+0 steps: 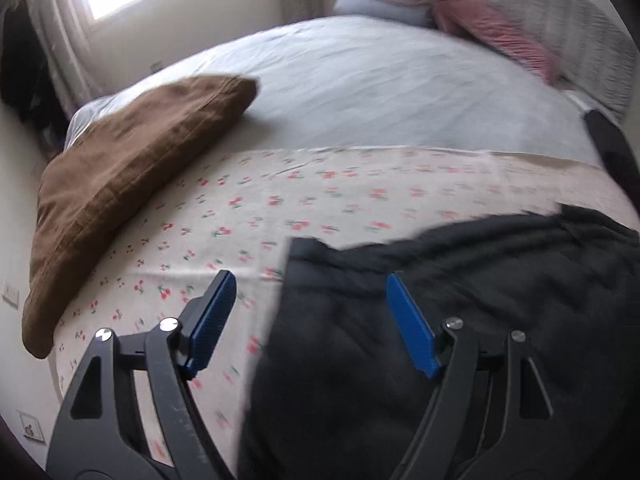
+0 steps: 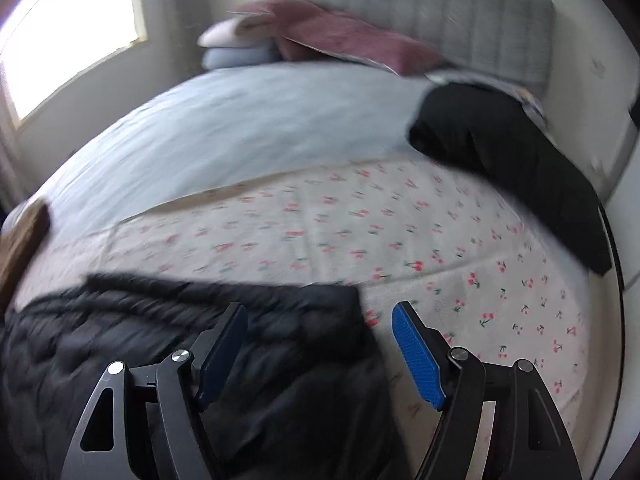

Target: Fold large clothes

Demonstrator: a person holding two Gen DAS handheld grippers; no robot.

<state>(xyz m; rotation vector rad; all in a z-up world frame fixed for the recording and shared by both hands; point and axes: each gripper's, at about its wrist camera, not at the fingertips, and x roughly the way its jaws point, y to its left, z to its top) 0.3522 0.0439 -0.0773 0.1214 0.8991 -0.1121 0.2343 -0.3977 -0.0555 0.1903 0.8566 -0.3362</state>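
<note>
A: Hovering noted for both tongs over the dark quilted garment (image 1: 440,340), which lies on the near part of the cherry-print sheet (image 1: 280,200), approx. centred btw. the two views. Left gripper (image 1: 308,320): jaws spread, nothing pinched; the garment's left edge is seen btw. the fingers, no pad contact visible. Right gripper (image 2: 320,344): jaws spread too, empty; the garment's right far corner sits btw. the fingers, pads apart from it.

B: Risks logged?

A: Judged only. Puffy, slick-looking fabric, so a shallow bite at the edge could slip out, or only the top layer could be caught and the fold dragged skew. Frames are blurred; if the jaws are closed before the corners are lined up, an uneven fold is likely. The sheet underneath could be pinched w/ the garment if the pads are pressed in too deep.

B: Edges, room?

A: Far edge of garment is ragged, not straight. Open sheet and pale blue cover (image 1: 380,92) beyond it: ample room for a fold away. Brown pillow (image 1: 132,184) bounds the left side, black cloth (image 2: 512,160) the right, both well apart from the garment. Stacked items by the headboard (image 2: 420,12) are far off.
</note>
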